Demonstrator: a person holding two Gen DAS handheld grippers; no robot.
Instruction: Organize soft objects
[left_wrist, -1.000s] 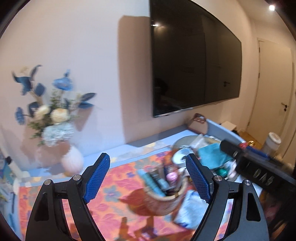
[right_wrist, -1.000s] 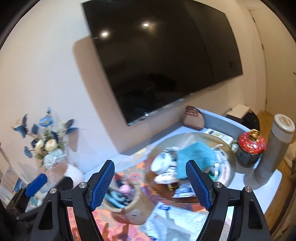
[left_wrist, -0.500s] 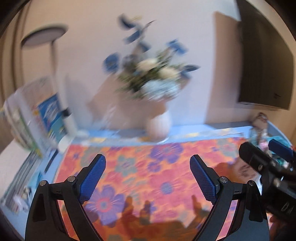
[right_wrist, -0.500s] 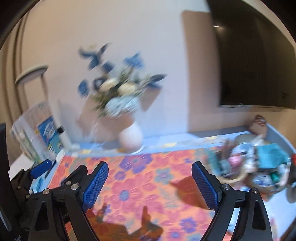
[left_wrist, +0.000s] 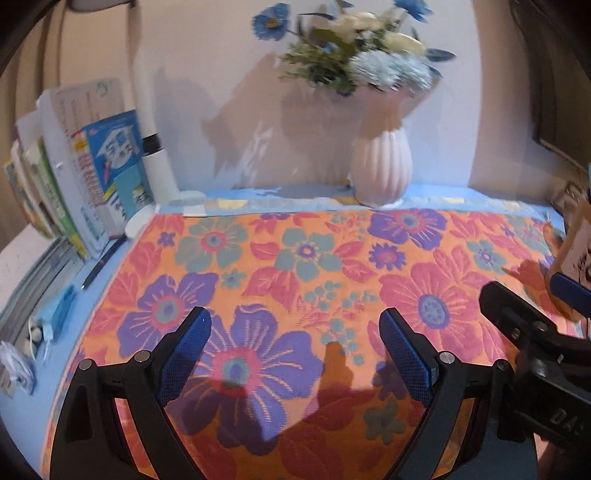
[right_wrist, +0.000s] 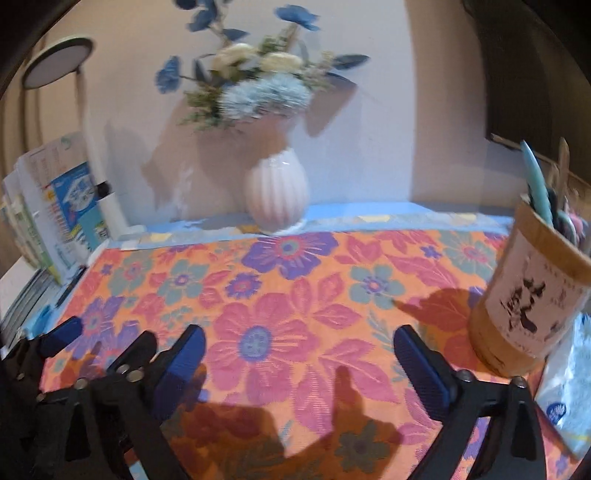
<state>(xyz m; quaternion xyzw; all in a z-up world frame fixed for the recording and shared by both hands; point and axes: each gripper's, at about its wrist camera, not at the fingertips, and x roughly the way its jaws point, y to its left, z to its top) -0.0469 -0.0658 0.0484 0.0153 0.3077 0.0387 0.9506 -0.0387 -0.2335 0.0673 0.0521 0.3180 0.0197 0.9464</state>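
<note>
Both tools hang over the table with nothing between their blue-padded fingers: my left gripper (left_wrist: 295, 354) is spread wide, and my right gripper (right_wrist: 299, 373) is spread just as wide beside it. Beneath them lies the orange woven cloth with big purple and pink flowers (left_wrist: 306, 266), flat on the pale blue tabletop (left_wrist: 22, 413). To my right, on the cloth's edge, stands a tan wooden cylinder holder with black brush lettering (right_wrist: 532, 295), slender items poking out of its top, and just beside it a crinkly white plastic pack (right_wrist: 569, 384). At the left edge lies a light blue face mask (left_wrist: 55, 314). Behind it lean upright books (left_wrist: 92, 166). Farthest back, against the wall, stands a ribbed white vase of blue and cream flowers (left_wrist: 380, 170).
</note>
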